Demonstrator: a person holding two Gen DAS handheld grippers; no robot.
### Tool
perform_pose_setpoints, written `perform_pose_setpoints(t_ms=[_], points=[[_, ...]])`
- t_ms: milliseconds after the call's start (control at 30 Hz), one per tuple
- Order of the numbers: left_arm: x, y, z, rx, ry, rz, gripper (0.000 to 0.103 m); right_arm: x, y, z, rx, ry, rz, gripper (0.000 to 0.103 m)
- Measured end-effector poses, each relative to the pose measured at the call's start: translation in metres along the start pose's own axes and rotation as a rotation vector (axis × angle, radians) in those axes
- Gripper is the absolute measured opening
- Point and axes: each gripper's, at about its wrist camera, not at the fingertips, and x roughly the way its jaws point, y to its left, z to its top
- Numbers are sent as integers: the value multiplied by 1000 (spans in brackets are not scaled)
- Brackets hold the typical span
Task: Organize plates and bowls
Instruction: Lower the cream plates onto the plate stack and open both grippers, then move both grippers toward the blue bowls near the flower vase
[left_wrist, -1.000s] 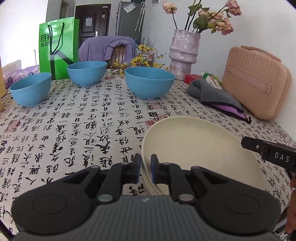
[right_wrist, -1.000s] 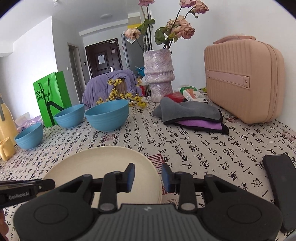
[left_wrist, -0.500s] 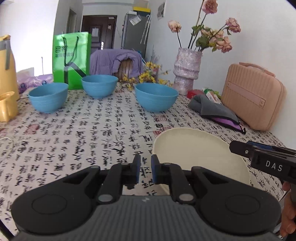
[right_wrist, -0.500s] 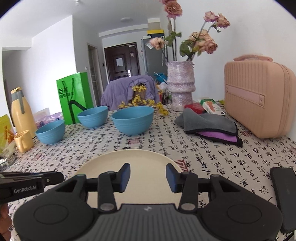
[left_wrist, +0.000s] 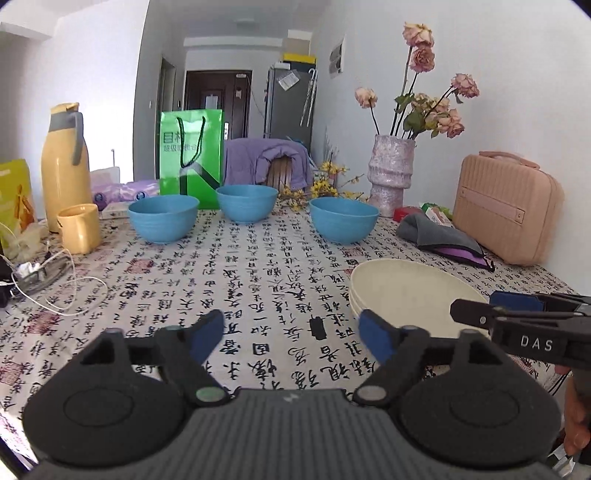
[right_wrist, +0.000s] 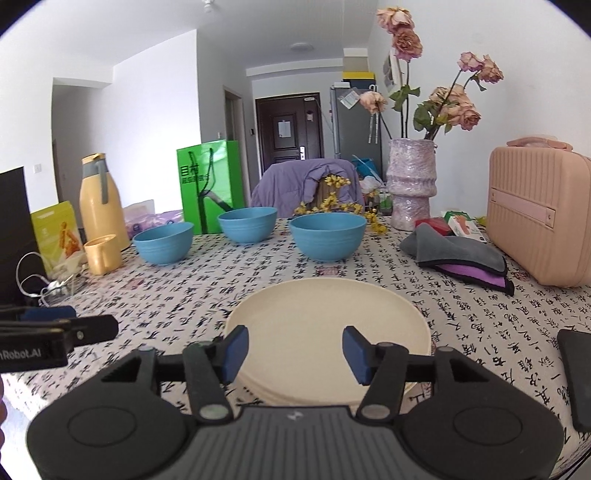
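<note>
Cream plates (right_wrist: 327, 325), stacked on the table: directly beyond my right gripper (right_wrist: 291, 350), fingers spread, empty. My left gripper (left_wrist: 291, 334), likewise spread, sits left of the stack. Three blue bowls (left_wrist: 343, 219) stand far.

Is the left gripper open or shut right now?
Open. The left gripper has its blue pads spread wide apart with only tablecloth between them; the plates sit beside it, ungripped.

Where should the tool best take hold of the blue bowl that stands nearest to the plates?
Probably the near rim of the nearest blue bowl, one finger inside and one outside, coming from above. It stands upright with its mouth open, and its body looks too wide to span.
</note>
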Motion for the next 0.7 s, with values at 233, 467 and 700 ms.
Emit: perform_pose_setpoints(t_ms=[233,467,700], points=[[-21,2,-8,15,-47,24,103,-19,15,-5,-27,-40,38,83],[-23,10,-10,-7,-44,39,103,-21,22,-6,-34,-51,54,84],[-12,18,-7,-36,-28,57,103,-15,21,-4,-32,-46,46,84]])
